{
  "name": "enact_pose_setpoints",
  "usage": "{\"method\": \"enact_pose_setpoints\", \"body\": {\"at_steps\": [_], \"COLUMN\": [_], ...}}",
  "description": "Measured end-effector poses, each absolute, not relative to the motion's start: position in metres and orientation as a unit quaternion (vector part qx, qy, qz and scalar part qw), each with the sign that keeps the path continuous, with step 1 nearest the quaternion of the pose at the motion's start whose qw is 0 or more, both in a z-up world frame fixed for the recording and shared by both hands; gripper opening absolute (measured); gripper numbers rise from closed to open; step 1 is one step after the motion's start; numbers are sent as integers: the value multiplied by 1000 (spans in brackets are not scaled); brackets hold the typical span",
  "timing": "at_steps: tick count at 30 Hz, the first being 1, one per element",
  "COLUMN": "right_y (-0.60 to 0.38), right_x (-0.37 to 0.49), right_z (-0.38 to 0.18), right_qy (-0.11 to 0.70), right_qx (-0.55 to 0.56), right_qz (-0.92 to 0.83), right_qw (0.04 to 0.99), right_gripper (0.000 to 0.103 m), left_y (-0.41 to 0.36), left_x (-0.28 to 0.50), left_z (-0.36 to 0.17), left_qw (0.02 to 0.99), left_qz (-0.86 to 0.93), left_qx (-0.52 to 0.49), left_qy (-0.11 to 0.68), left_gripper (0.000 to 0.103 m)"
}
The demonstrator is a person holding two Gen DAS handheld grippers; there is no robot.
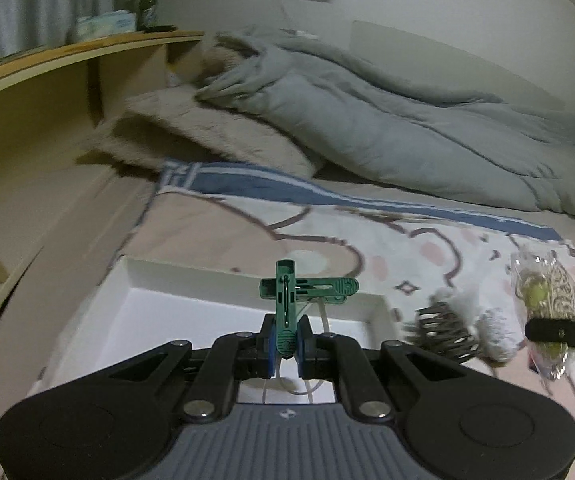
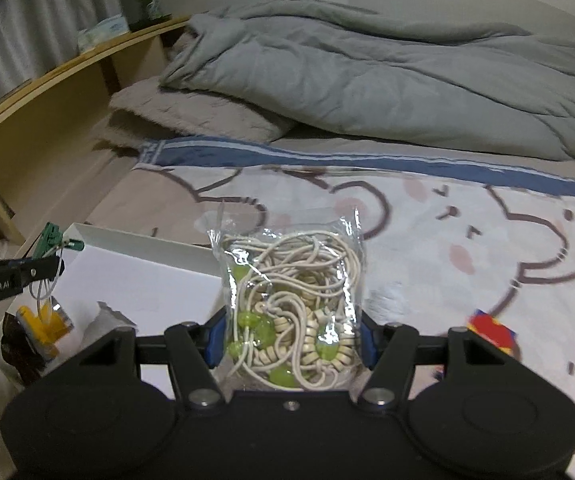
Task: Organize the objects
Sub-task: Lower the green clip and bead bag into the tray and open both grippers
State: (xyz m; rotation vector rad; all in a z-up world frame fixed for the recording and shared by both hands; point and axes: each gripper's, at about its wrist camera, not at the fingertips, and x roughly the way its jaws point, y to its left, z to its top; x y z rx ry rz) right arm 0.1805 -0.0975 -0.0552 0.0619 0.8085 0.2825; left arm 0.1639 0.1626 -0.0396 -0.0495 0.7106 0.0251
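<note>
My left claw (image 1: 286, 340) is pressed together on a green peg (image 1: 287, 300), pinching its tail end; it stands up toward 12 o'clock over the white tray (image 1: 159, 312). It is light, stiff and springy, so a tail grip should hold. My right claw (image 2: 289, 340) pinches a bag (image 2: 291, 292) of cord and beads: soft, slippery, best squeezed mid-body.

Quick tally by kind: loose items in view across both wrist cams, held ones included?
Green clothespin, in left gripper: 1
Clear bag of cord and beads, in right gripper: 1
Hair claw clip: 1
Yellow packet in white box: 1
Red-yellow-blue item, blurred: 1
Total: 5
</note>
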Motion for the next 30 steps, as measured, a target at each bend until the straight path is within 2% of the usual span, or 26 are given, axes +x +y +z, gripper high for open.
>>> {"method": "enact_pose_setpoints", "body": {"at_steps": [6,16,25,27,28,29,30], "right_y": [-43,60,148,159,162,165,169], "right_x": [206,243,258,259,260,260,260], "right_z": [-55,-64,-85,-89,-91,-93,-94], "right_qy": [397,416,449,444,434,427,429], "right_qx": [39,61,104,128,151,164,166], "right_qz": [161,213,250,255,261,268,267], "right_qw": [903,882,851,850,849,848,847], "right_gripper": [62,62,62,69,76,97,100], "left_y": [194,208,225,229,231,234,235], "left_x": [158,131,116,115,116,116,116], "left_z": [-52,-85,-103,-106,-106,-106,-106], "left_qw": [931,908,895,896,897,897,896], "left_qz": [19,-33,-46,-51,-49,-49,-50], "left_qx": [-33,47,49,38,32,26,20], "left_qy": [363,415,441,440,439,439,441], "left_gripper": [10,10,10,13,14,14,14]}}
